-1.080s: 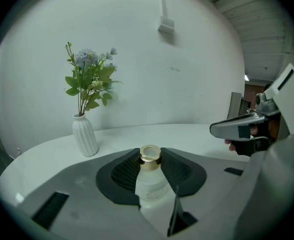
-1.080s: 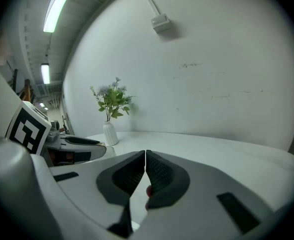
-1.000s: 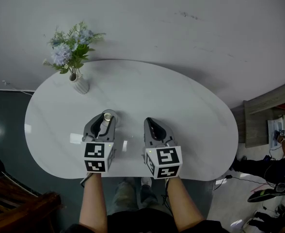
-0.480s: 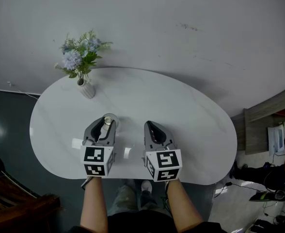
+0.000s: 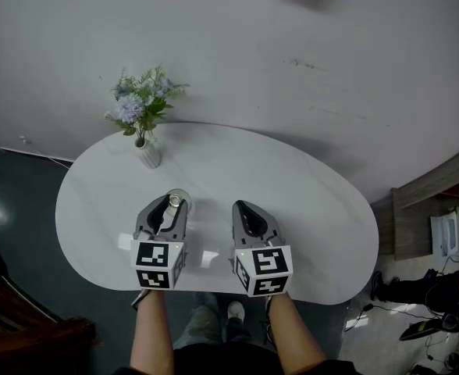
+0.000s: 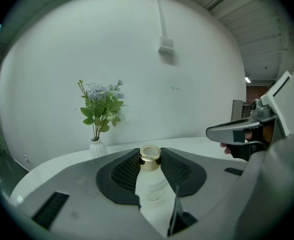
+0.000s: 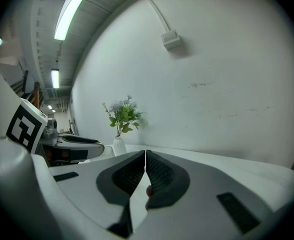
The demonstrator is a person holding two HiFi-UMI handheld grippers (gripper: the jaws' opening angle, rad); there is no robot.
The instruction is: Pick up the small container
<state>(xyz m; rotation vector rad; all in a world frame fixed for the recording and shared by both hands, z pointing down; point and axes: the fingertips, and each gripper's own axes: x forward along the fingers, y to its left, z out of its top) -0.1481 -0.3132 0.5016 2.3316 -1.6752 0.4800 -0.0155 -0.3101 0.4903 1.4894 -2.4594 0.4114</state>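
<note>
**Bottle (image 6: 151,186) pinched by the left gripper (image 5: 169,207) above a white oval surface (image 5: 307,201)**

Small frosted bottle with a gold cap (image 6: 150,155), upright between the left gripper's fingers (image 6: 124,171). The dark ridged pads press on it from both sides at cap and shoulder level. It sits left of the surface's centre, toward the person's edge. No view shows whether its base touches the surface.

The right gripper (image 5: 242,209) lies just beside the left one over the same surface. Its fingers (image 7: 162,174) are pressed together at the tips and grip nothing.

A white vase (image 5: 148,153) of pale blue flowers (image 5: 142,100) stands at the far left rim, well apart from both grippers. A plain white wall (image 5: 292,53) rises behind it.

The person's bare forearms (image 5: 150,330) enter at the bottom of the head view.
</note>
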